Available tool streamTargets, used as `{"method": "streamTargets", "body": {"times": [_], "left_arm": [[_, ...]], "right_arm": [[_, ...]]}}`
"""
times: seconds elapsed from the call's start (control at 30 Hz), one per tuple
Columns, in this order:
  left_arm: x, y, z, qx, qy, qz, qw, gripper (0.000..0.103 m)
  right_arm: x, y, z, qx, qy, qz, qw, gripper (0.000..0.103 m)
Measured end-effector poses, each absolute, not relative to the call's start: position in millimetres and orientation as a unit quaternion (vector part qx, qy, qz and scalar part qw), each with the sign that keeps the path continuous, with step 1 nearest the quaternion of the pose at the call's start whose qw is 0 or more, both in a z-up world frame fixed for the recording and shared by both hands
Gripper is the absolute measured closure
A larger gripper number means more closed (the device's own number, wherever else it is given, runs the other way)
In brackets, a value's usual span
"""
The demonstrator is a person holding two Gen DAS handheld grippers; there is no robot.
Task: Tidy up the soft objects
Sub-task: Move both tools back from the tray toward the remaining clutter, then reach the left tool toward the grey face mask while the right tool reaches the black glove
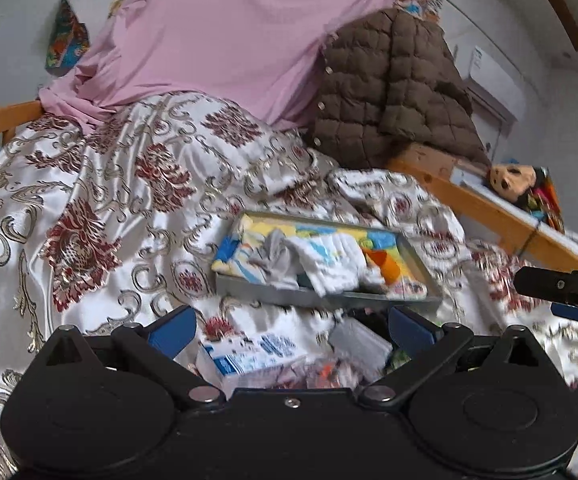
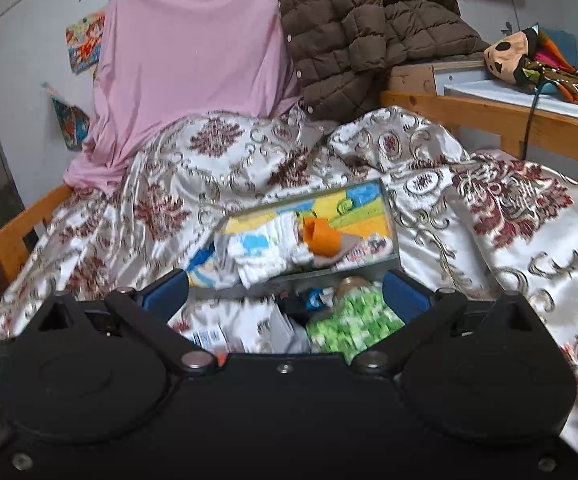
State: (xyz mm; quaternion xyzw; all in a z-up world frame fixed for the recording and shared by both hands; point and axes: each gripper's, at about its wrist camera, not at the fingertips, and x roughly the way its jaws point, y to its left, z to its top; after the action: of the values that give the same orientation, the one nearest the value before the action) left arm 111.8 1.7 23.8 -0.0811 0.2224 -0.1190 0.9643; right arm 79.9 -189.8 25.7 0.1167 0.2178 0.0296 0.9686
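Both grippers hang low over the patterned bedspread [image 1: 101,184], just short of the shallow grey tray [image 1: 329,300] that serves as the landmark. On the near-left side of the tray, the left gripper [image 1: 289,330] has its blue fingers [image 1: 173,330] spread wide, grasping nothing and touching nothing; blurred blue-and-white packets [image 1: 249,354] lie on the bedspread between them. Inside the tray sits a white ribbed cloth [image 1: 329,260], its long axis running across the tray's length, beside an orange piece [image 1: 383,264] at its right end. On the tray's near-right side, the right gripper [image 2: 285,294] is likewise splayed open and empty, pointing at the tray over a green-and-white patterned item [image 2: 353,326]. Behind the tray rise a pink sheet [image 2: 193,64] and a brown quilted jacket [image 2: 353,32]. Beyond the tray's far right, a soft doll [image 2: 525,60] lies on a wooden ledge [image 2: 489,114].
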Motion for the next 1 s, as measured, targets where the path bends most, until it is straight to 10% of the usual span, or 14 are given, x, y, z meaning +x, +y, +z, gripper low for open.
{"method": "streamTargets", "body": {"times": [1.0], "left_arm": [[116.7, -47.0, -5.1, 0.027, 0.290, -0.179, 0.940, 0.001]], "right_arm": [[97.6, -204.5, -11.6, 0.074, 0.366, -0.041, 0.927, 0.001]]}}
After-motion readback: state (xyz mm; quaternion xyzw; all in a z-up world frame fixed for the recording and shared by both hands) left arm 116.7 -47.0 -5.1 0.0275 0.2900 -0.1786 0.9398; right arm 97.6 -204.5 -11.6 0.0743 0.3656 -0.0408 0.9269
